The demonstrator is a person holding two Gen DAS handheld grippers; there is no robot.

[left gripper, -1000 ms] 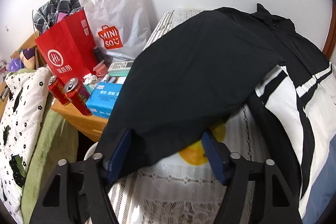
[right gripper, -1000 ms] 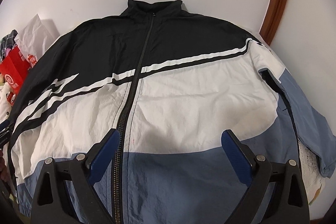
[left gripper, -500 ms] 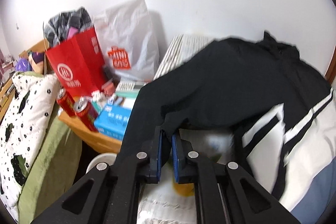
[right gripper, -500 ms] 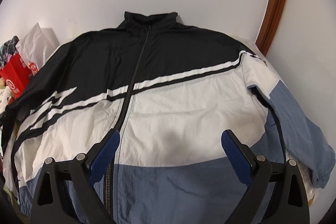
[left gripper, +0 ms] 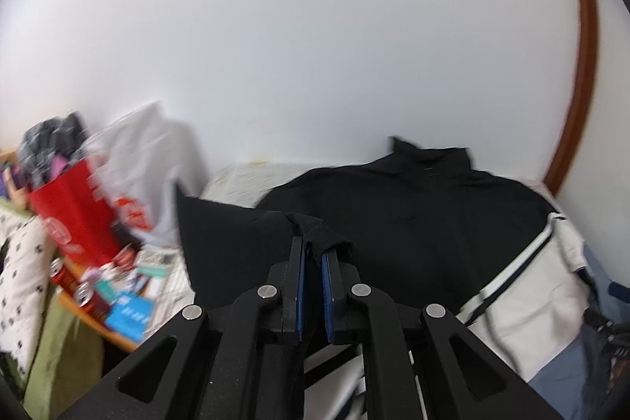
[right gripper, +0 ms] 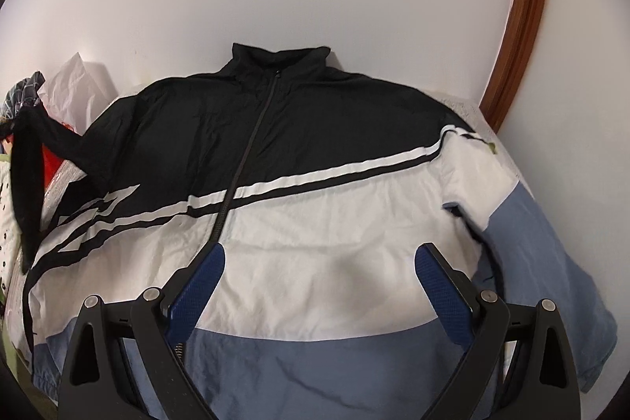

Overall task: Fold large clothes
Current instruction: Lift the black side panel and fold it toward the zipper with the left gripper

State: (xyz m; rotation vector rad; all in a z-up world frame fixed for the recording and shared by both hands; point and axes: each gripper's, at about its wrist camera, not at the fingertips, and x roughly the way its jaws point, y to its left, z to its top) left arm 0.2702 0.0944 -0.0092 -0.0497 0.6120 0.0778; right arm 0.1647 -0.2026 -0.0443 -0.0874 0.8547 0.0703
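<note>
A black, white and blue zip jacket lies face up on the bed, collar toward the wall. My left gripper is shut on the cuff of its black sleeve and holds it lifted off the bed. In the right wrist view the raised sleeve hangs at the far left. My right gripper hovers open above the jacket's white middle, nothing between its blue pads.
A bedside table at the left carries a red paper bag, a white plastic bag, cans and small boxes. A patterned pillow lies beside it. A brown wooden frame curves up the wall at right.
My left gripper closed on the black sleeve cuff and rose with it, pulling the sleeve up off the bed. The right gripper drew back a little, still open.
</note>
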